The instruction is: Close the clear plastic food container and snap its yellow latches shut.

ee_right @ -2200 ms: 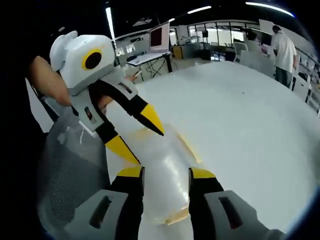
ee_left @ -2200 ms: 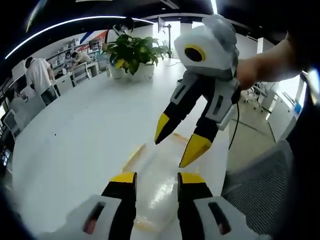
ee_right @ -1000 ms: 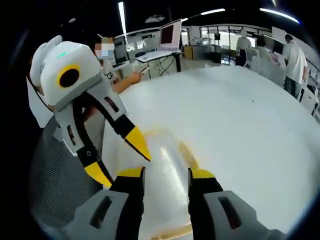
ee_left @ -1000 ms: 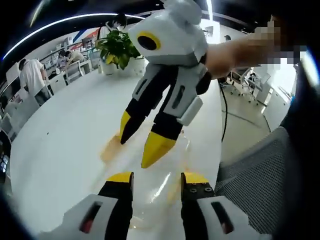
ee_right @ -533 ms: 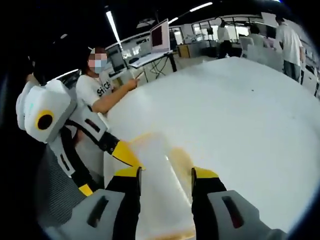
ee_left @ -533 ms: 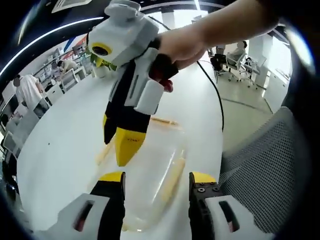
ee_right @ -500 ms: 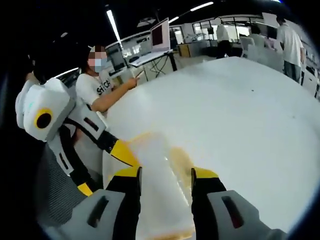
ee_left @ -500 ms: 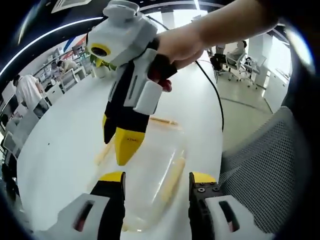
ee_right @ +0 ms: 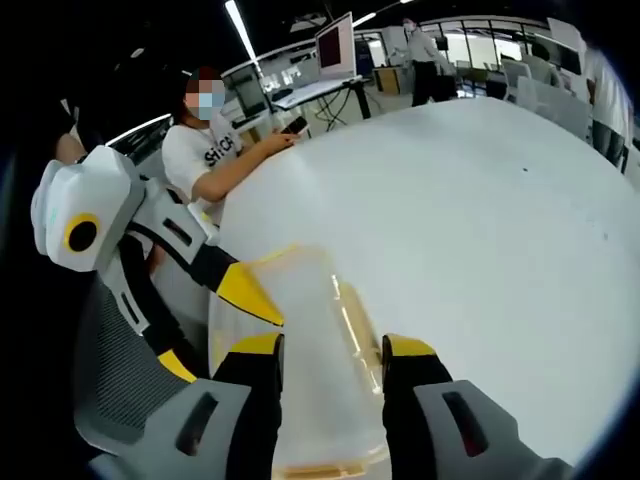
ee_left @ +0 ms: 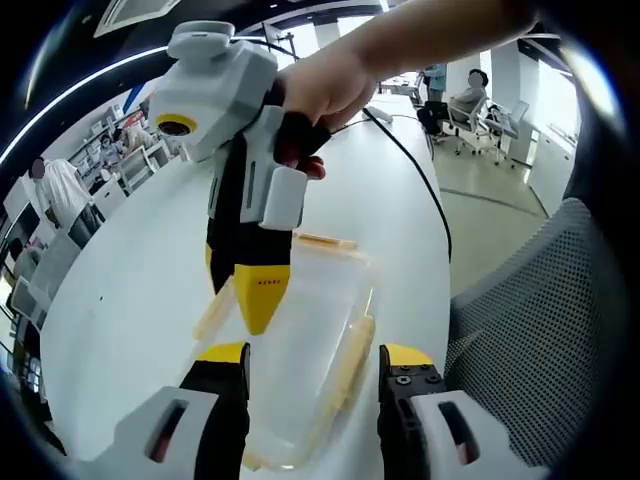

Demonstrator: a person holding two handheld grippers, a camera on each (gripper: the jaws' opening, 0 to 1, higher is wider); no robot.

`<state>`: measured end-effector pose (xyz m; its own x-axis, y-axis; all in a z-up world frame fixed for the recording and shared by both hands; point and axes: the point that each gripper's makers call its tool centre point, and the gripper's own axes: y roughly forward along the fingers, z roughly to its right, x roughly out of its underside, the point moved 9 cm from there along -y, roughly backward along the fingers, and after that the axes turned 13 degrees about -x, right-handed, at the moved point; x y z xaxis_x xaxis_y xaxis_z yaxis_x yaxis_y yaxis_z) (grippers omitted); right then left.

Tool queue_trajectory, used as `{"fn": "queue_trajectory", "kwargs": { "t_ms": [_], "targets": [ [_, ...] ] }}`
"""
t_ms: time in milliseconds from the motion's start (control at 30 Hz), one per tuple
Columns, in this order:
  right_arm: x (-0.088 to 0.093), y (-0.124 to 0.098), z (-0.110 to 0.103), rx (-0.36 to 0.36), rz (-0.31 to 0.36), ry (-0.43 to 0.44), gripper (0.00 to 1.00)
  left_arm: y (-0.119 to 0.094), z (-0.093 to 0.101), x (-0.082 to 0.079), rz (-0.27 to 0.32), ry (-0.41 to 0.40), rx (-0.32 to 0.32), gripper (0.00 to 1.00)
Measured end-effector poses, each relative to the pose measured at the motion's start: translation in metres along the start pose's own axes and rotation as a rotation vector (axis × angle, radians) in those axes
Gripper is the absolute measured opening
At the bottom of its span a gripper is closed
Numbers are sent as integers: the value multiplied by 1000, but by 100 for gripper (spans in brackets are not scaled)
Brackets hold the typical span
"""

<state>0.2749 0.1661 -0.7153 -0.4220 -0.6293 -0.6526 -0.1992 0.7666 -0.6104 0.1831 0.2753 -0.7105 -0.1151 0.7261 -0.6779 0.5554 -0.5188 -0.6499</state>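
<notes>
The left gripper [ee_left: 312,358] has its jaws released, spread to either side of the container [ee_left: 305,350], which lies flat on the white worktop [ee_left: 120,290] near its edge. In the left gripper view the right gripper [ee_left: 252,285], held by a hand [ee_left: 318,88], points steeply down with its yellow tips on the container's lid, one jaw hiding the other so that their spacing cannot be told here. Yellow latches [ee_left: 345,365] run along the container's sides, another [ee_left: 322,241] at its far end.

In the right gripper view the right gripper [ee_right: 332,350] has its jaws parted over the container [ee_right: 300,330], gripping nothing, with the left gripper [ee_right: 215,325] reaching in at the container's near corner. A yellow latch [ee_right: 350,328] shows along the side by the right jaw.

Beyond, a seated person in a white T-shirt [ee_right: 205,150] bearing partly readable dark lettering, beginning "St", holds a phone at the worktop's far side; a monitor [ee_right: 333,40] stands behind. A grey mesh chair [ee_left: 530,330] sits beside the worktop.

Compared with half a second ago, the right gripper stands more upright and closer over the lid in the left gripper view, and the container's long side latch shows more fully. Two seconds back, both grippers hung higher, with the right gripper's jaws clearly splayed.
</notes>
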Motion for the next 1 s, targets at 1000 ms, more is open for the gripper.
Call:
{"fn": "queue_trajectory", "kwargs": {
  "t_ms": [1000],
  "targets": [
    [-27, 15, 2, -146, -316, -132, 38, 8, -9, -3, -17, 154, 40, 49]
  ]
}}
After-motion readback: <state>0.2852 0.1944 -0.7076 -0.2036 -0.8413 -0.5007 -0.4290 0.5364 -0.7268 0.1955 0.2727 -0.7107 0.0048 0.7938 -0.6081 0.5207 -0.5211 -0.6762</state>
